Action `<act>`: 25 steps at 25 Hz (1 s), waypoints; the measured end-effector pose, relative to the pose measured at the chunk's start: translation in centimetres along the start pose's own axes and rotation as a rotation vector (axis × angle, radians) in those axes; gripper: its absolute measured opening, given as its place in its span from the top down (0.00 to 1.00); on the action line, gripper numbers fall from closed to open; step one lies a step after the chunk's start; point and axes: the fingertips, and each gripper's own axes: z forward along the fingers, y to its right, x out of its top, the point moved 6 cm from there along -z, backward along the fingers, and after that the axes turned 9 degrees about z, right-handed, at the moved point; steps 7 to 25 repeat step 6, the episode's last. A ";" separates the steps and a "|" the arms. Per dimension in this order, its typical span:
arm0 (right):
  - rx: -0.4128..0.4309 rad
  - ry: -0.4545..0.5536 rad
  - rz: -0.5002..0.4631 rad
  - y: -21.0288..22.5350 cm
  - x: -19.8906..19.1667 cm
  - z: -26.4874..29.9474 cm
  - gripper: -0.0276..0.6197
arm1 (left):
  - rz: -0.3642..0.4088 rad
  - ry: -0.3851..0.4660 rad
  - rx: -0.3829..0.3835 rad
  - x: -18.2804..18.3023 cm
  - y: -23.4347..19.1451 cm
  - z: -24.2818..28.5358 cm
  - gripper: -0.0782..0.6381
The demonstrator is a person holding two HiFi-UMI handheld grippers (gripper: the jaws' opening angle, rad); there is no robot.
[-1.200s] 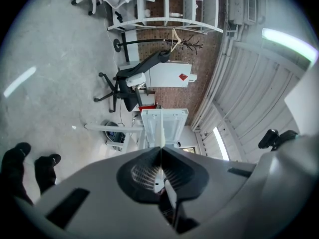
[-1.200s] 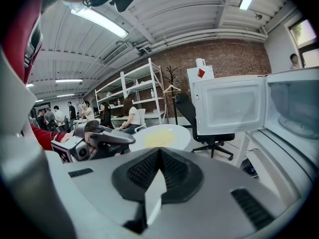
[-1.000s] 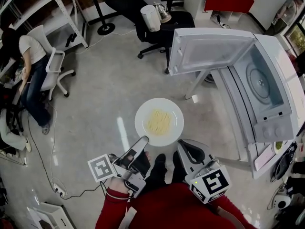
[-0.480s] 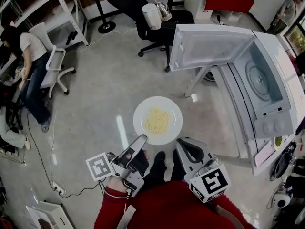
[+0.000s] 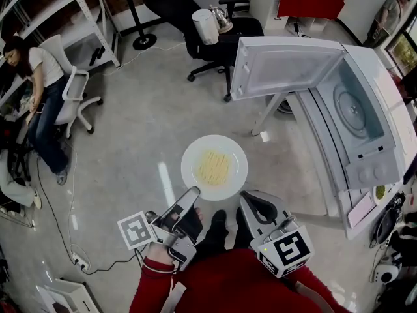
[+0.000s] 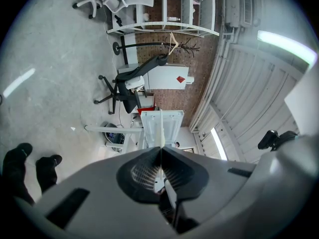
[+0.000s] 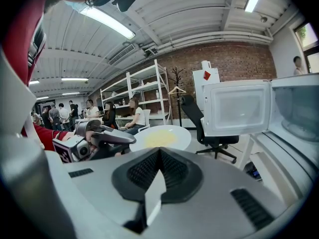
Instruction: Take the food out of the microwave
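A white plate (image 5: 195, 152) of yellow food (image 5: 214, 167) hangs over the floor, left of the open microwave (image 5: 374, 162). My left gripper (image 5: 194, 193) is shut on the plate's near left rim; in the left gripper view the plate (image 6: 161, 128) runs edge-on out of the closed left gripper (image 6: 160, 151). My right gripper (image 5: 246, 197) is shut with nothing in it, its tip just off the near right rim. From the right gripper (image 7: 159, 151) the plate (image 7: 174, 133) lies flat ahead. The microwave door (image 5: 287, 67) stands wide open, and the cavity shows only its turntable (image 5: 355, 113).
A black office chair (image 5: 221, 31) carrying a kettle and a white jug stands beyond the plate. A person sits on a white chair (image 5: 71, 96) at the left beside shelving. Cables (image 5: 65, 227) trail on the floor. The microwave's stand has slanted legs (image 5: 267, 113).
The plate has drifted slightly left, away from the microwave, with the left gripper still holding it. The right gripper has hardly moved.
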 end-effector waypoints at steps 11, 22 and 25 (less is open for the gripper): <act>0.003 0.003 -0.003 0.0 0.2 0.1 0.94 | -0.002 0.003 -0.004 -0.1 0.0 0.1 0.87; 0.003 0.003 -0.003 0.0 0.2 0.1 0.94 | -0.002 0.003 -0.004 -0.1 0.0 0.1 0.87; 0.003 0.003 -0.003 0.0 0.2 0.1 0.94 | -0.002 0.003 -0.004 -0.1 0.0 0.1 0.87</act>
